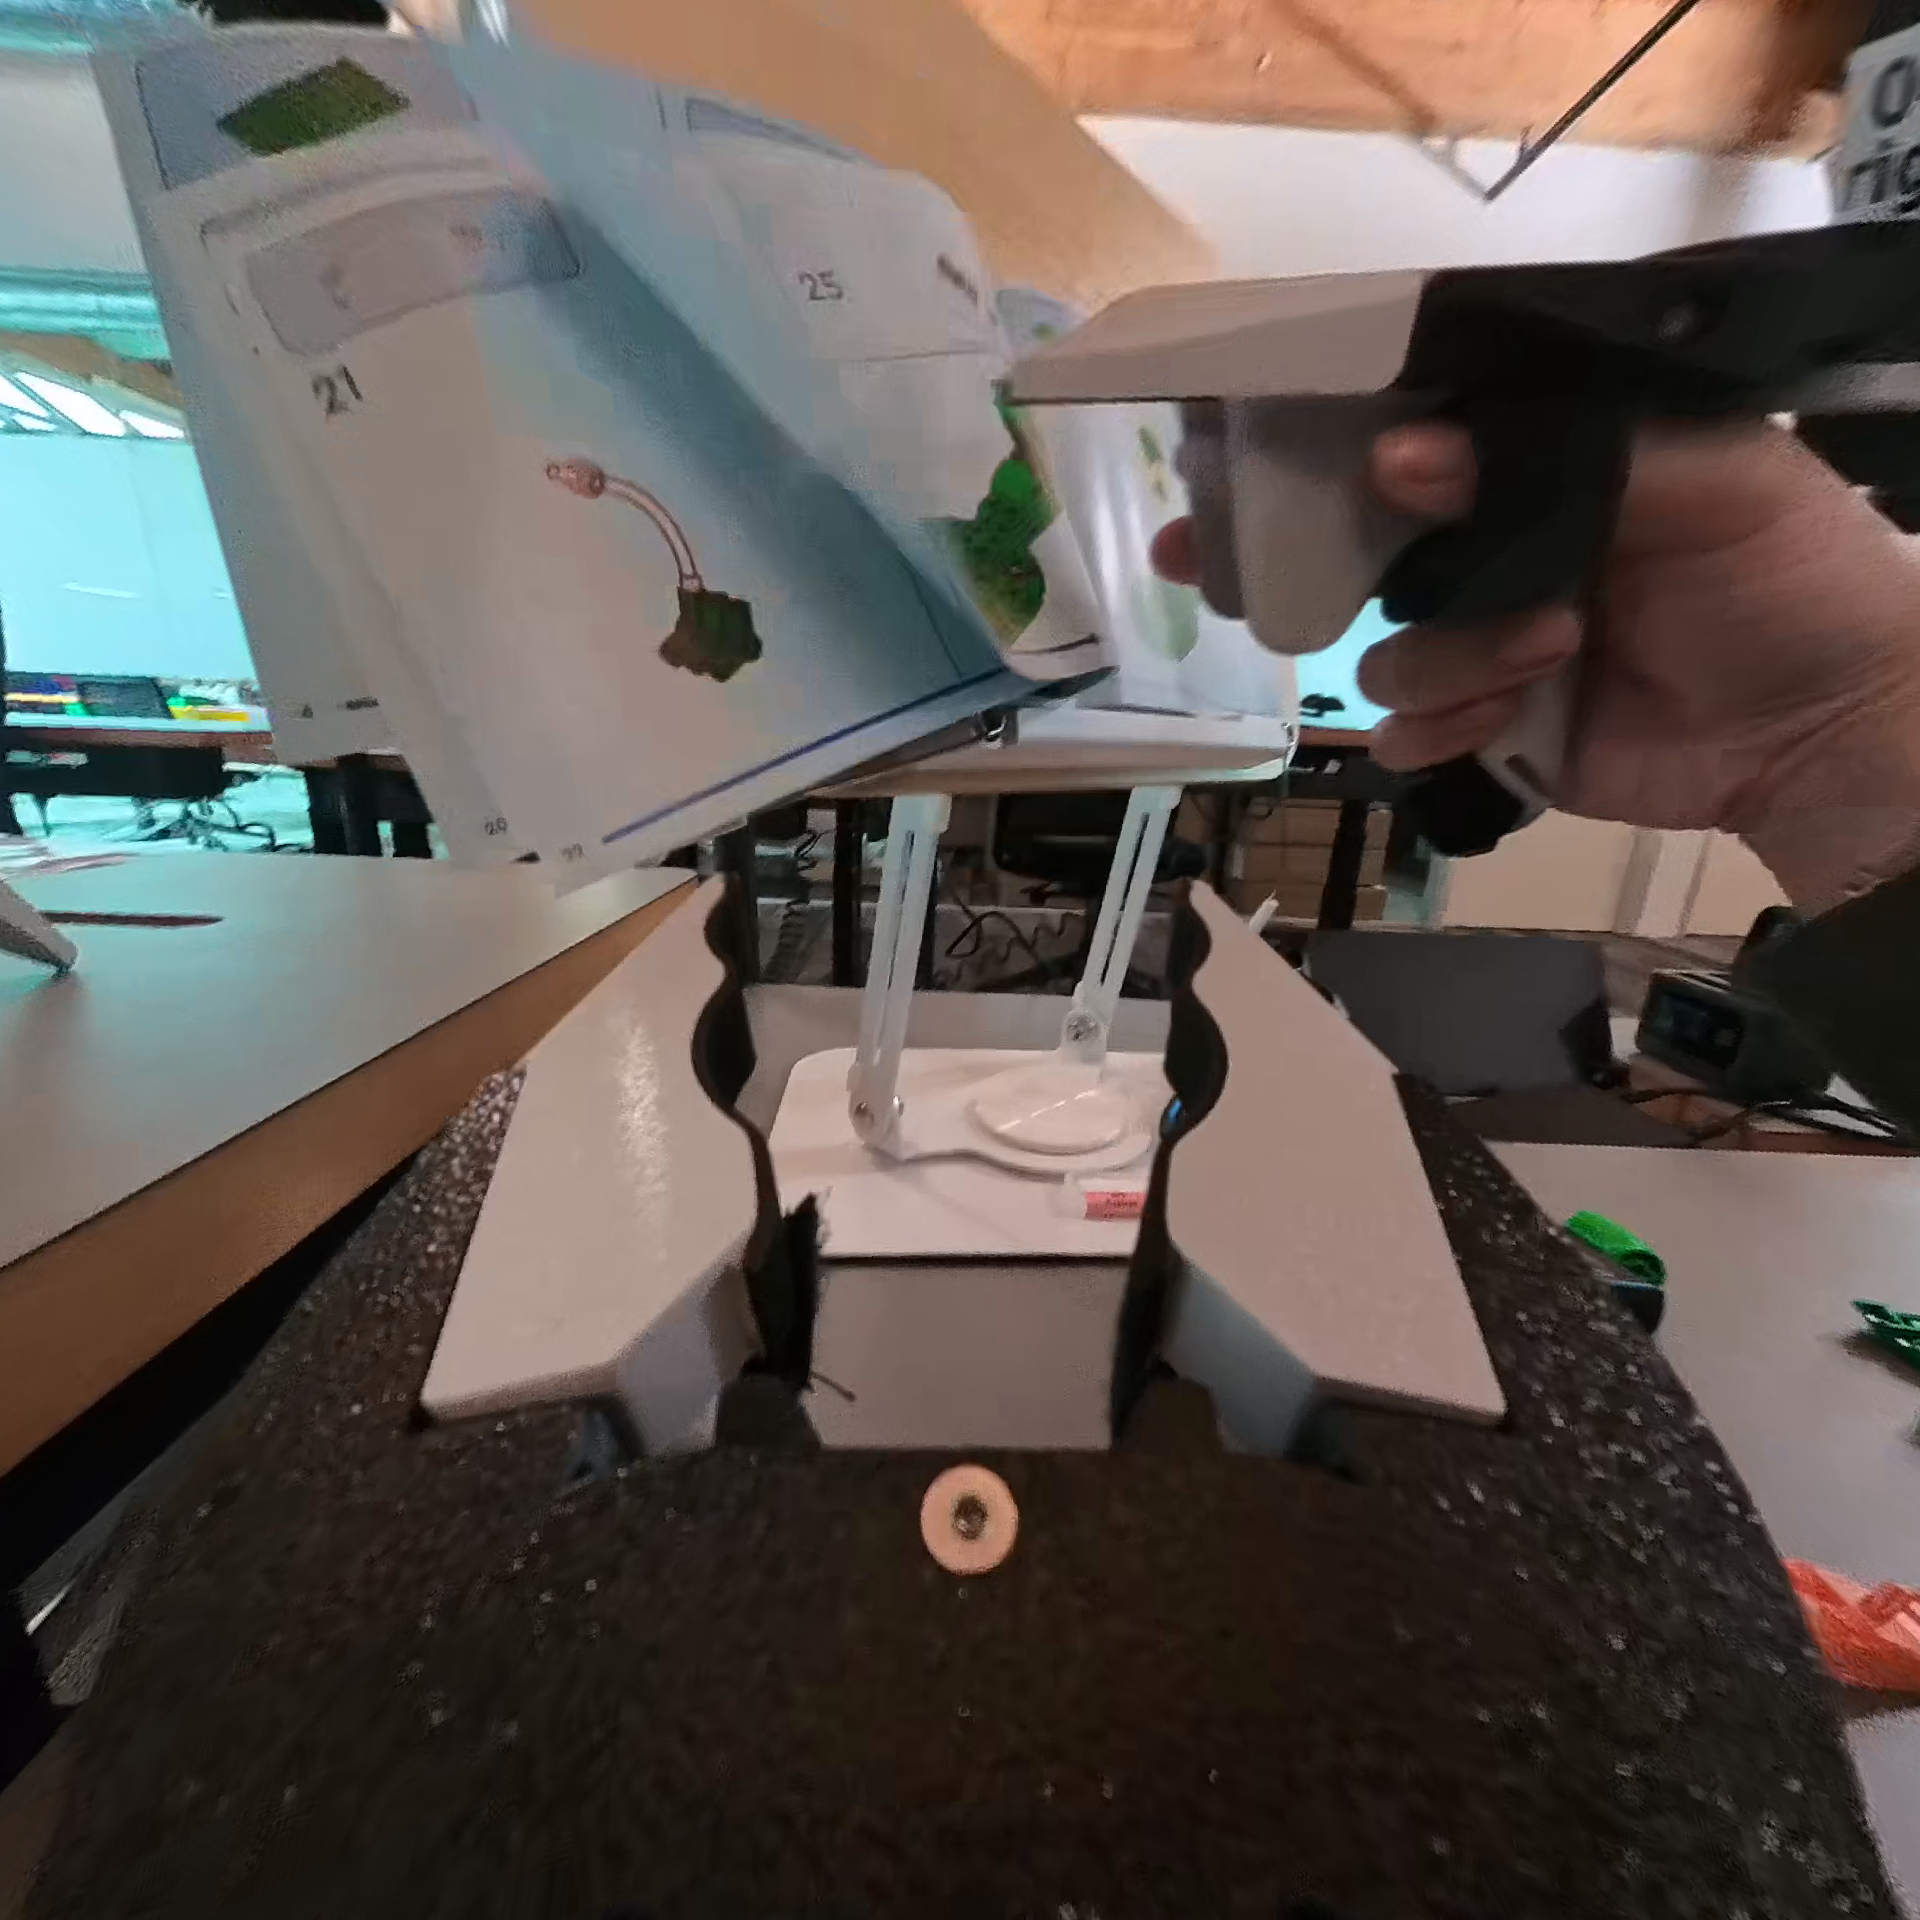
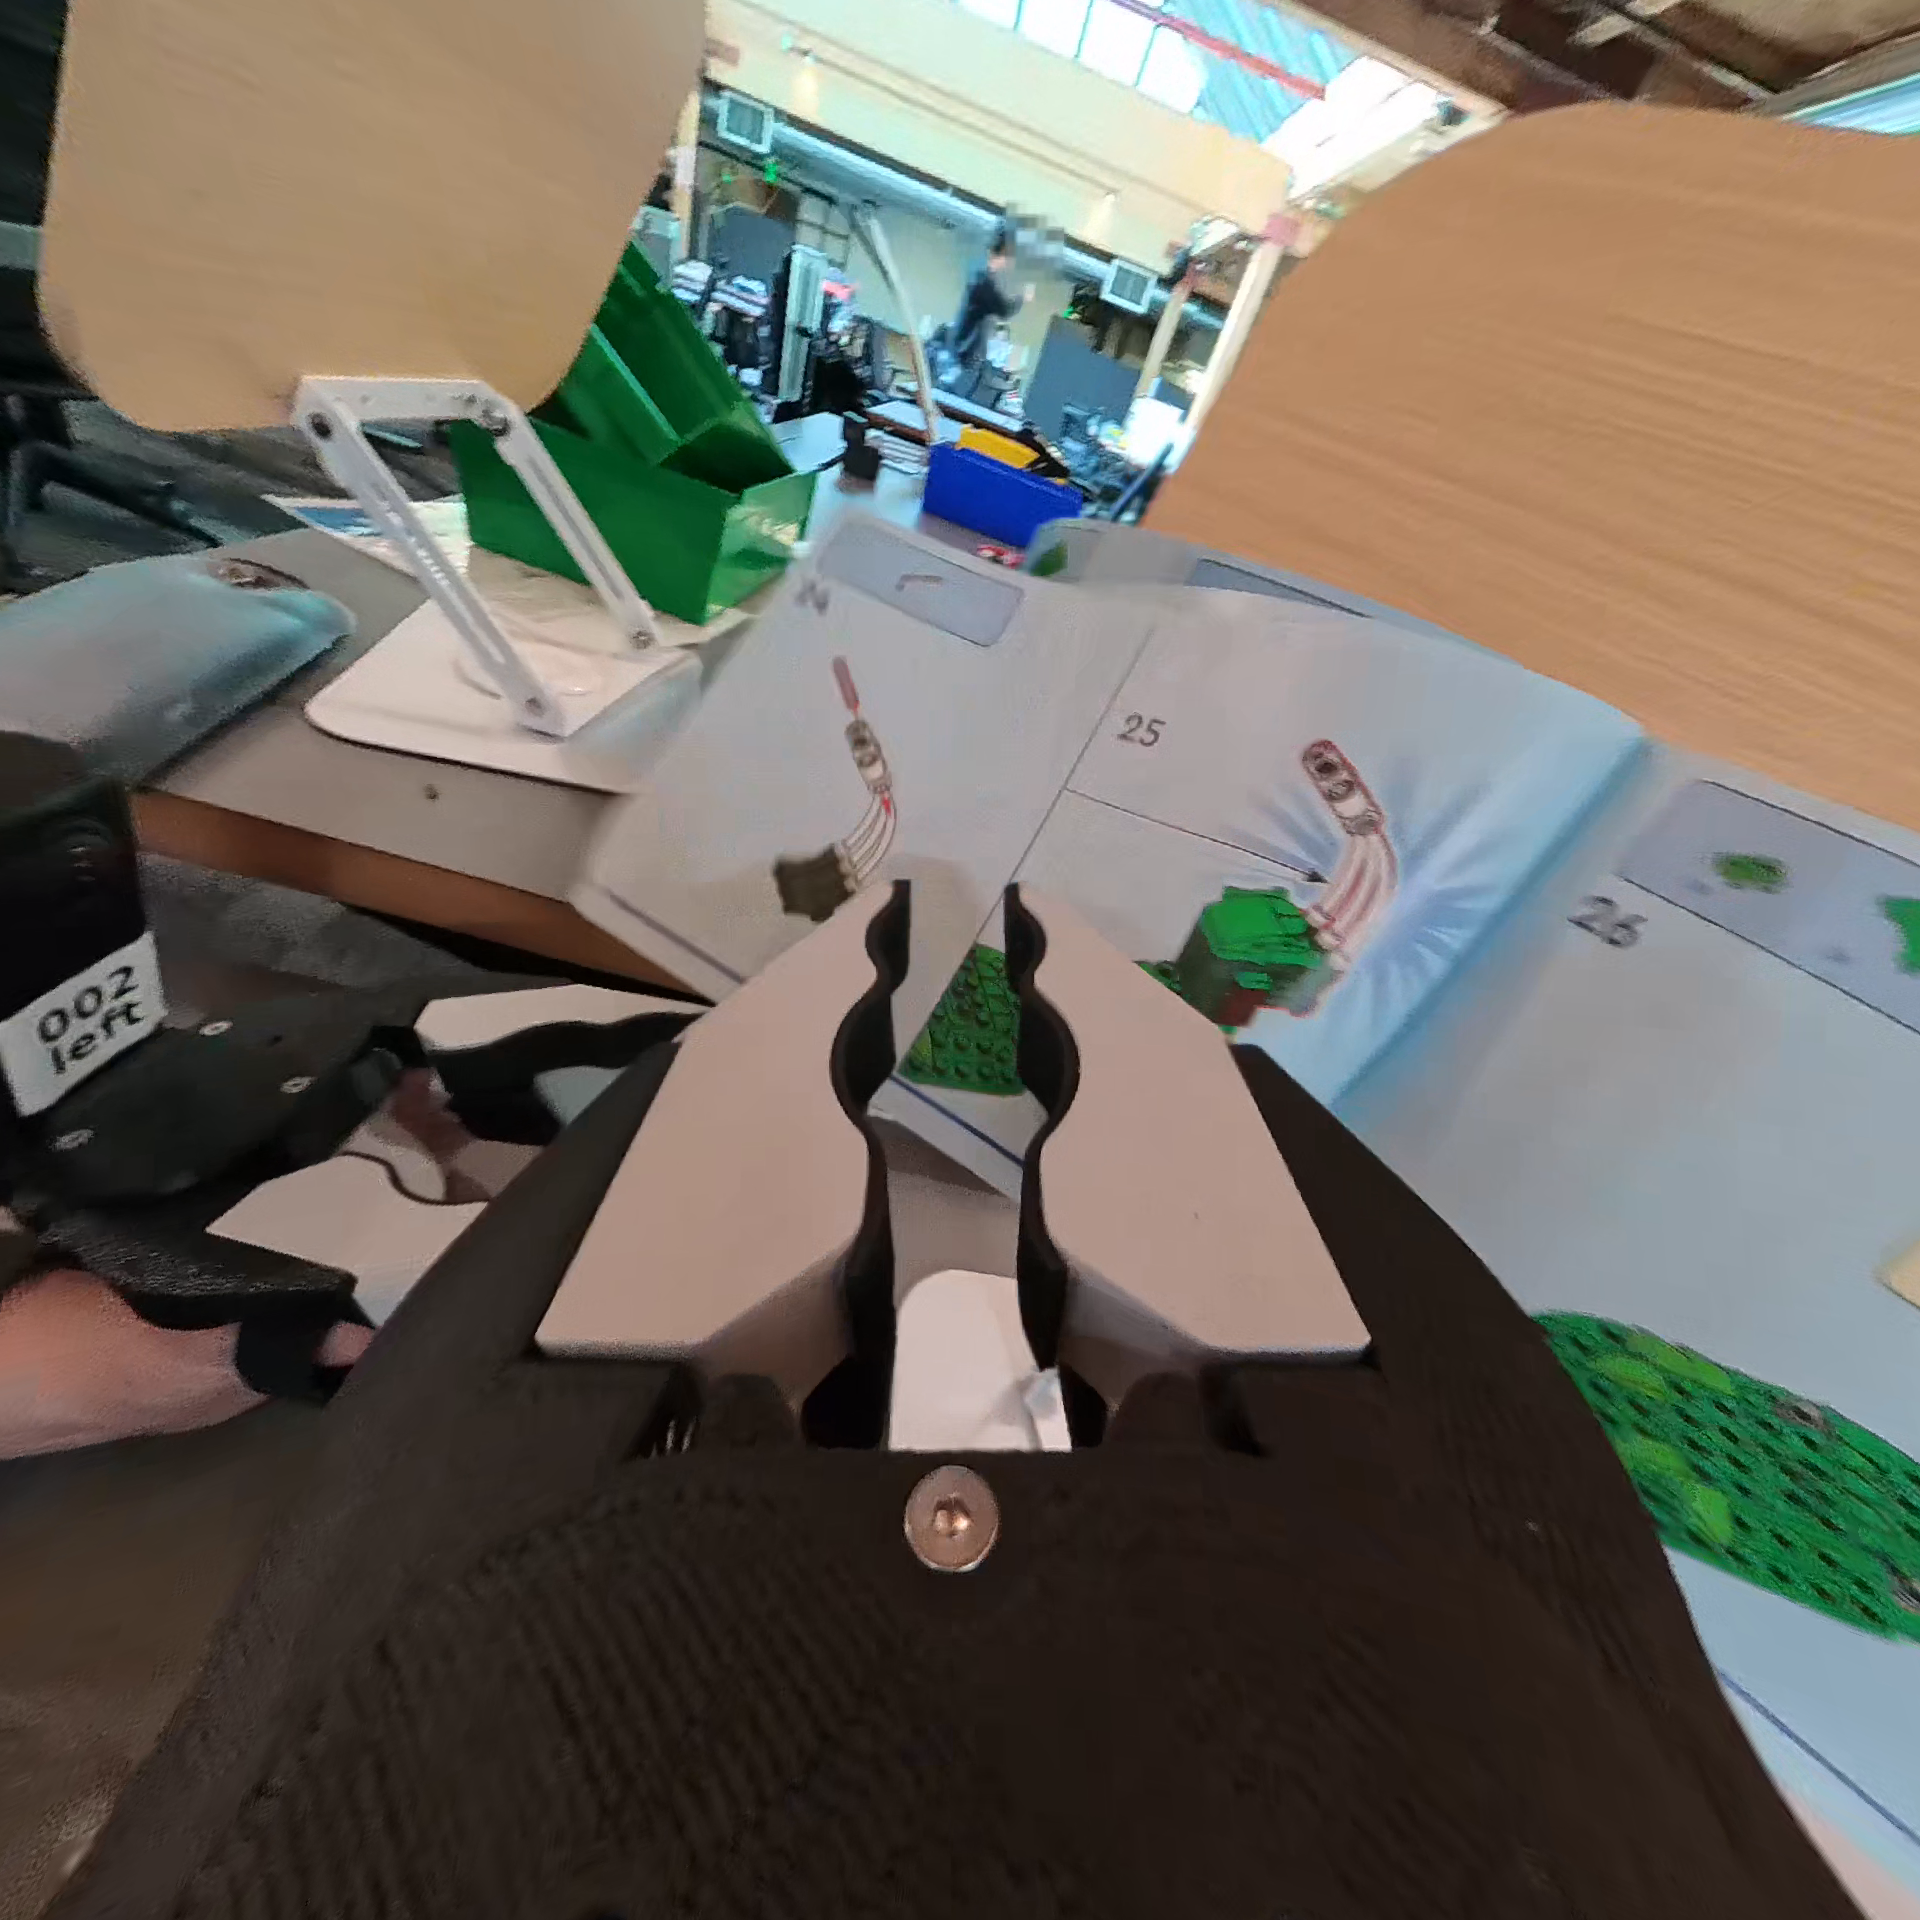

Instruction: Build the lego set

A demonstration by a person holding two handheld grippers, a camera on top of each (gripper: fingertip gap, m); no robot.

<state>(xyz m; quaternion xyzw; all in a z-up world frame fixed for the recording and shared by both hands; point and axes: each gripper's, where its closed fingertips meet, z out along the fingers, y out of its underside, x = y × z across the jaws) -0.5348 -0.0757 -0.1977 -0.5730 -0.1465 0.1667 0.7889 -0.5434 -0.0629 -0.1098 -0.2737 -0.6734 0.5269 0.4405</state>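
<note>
- Paper pages of the instruction booklet (image 2: pixel 1299 831) lie open on a stand; we judge we are only checking steps, with no assembled model in view.
- Our right gripper (image 2: pixel 956 904) hovers at a page edge, jaws slightly apart, empty.
- Our left gripper (image 1: pixel 951 997) is wide apart, empty.
- Green bin (image 2: pixel 644 499) and the white stand base (image 1: pixel 935 1143) crowd the table.

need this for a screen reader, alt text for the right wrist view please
The right tool, its fingers slightly apart, reaches toward an open Lego instruction booklet, holding nothing visible. Behind stand a white folding stand and a green bin on a grey table.
</note>
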